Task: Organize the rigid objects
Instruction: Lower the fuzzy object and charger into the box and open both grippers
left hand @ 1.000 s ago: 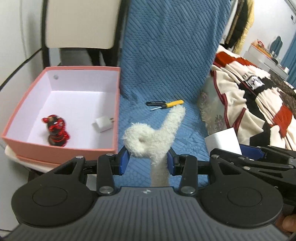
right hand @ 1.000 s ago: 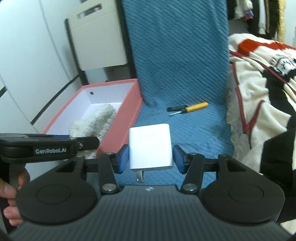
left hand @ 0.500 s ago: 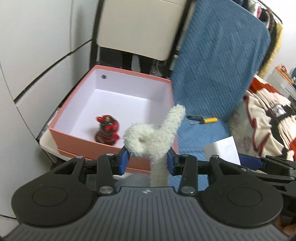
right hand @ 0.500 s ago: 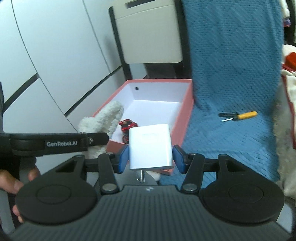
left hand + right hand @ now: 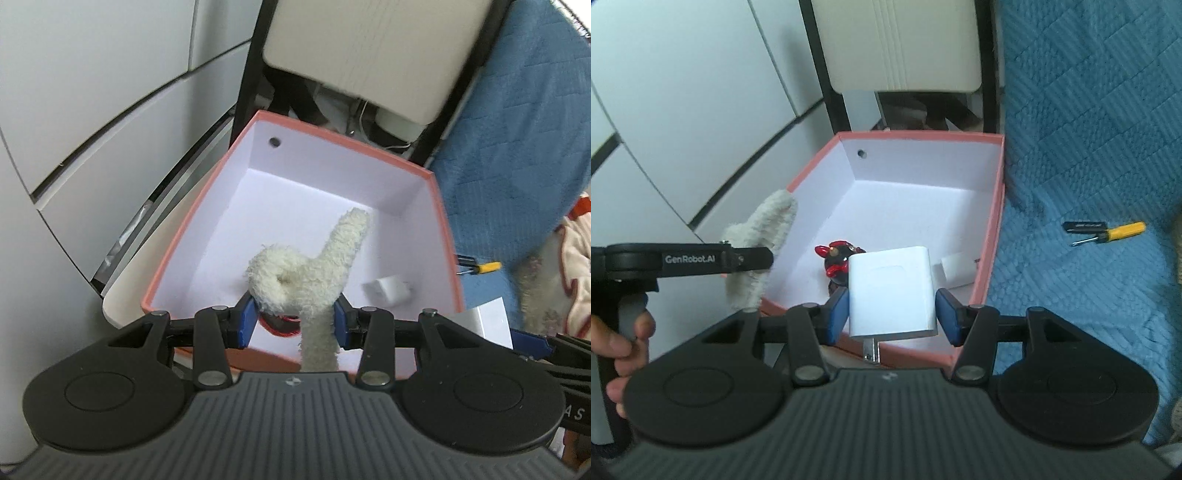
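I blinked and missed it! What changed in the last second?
Both grippers swung from over the blue blanket to the pink box, still clamped: left gripper on the fluffy toy, right gripper on the white charger. Figurine, small charger, screwdriver stayed.

The box (image 5: 991,236) sits on a chair seat (image 5: 122,295), left of the blanket (image 5: 1089,147). In it, a figurine (image 5: 836,260) stands near the front wall and 1 charger (image 5: 956,271) lies by the right wall. A screwdriver (image 5: 1108,232) lies on the blanket, right of the box.
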Available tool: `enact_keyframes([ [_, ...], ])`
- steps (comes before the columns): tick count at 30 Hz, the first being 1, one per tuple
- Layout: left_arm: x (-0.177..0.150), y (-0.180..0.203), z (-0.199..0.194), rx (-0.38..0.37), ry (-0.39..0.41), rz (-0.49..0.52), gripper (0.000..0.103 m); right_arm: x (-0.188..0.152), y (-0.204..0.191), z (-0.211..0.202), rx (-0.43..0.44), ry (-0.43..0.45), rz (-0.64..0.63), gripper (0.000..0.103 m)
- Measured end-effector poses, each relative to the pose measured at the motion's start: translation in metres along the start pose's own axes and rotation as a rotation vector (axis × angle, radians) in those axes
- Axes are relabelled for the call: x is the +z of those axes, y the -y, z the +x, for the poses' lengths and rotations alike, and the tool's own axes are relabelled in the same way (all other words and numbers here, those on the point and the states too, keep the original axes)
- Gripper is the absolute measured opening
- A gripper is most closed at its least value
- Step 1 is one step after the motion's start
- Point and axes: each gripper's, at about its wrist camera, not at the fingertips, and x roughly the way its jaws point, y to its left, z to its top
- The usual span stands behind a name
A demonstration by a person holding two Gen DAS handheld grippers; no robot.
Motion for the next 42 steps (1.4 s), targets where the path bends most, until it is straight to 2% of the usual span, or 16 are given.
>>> enact_keyframes([
  [10, 0.017, -0.035, 0.084, 0.004, -0.114, 0.004, 0.047, 0.005, -0.009, 0.079, -0.018, -0.088, 0.013, 0.053],
  [14, 0.02, -0.043, 0.107, -0.021, -0.145, -0.015, 0.047, 0.01, -0.013, 0.095, -0.04, -0.093, -0.015, 0.052],
  [18, 0.023, -0.038, 0.113, -0.019, -0.149, 0.002, 0.048, 0.01, -0.012, 0.101, -0.04, -0.096, -0.011, 0.052],
  [23, 0.019, -0.037, 0.106, -0.019, -0.149, 0.003, 0.05, 0.01, -0.01, 0.09, -0.04, -0.075, -0.011, 0.052],
  [26, 0.015, -0.038, 0.094, -0.028, -0.128, -0.021, 0.055, 0.01, -0.009, 0.084, -0.036, -0.062, -0.007, 0.052],
  [30, 0.011, -0.035, 0.077, -0.036, -0.101, -0.031, 0.056, 0.008, -0.009, 0.068, -0.035, -0.04, -0.01, 0.052],
  [42, 0.001, 0.007, 0.017, -0.082, -0.013, 0.029, 0.057, 0.005, -0.004, 0.008, -0.046, 0.055, -0.013, 0.052],
])
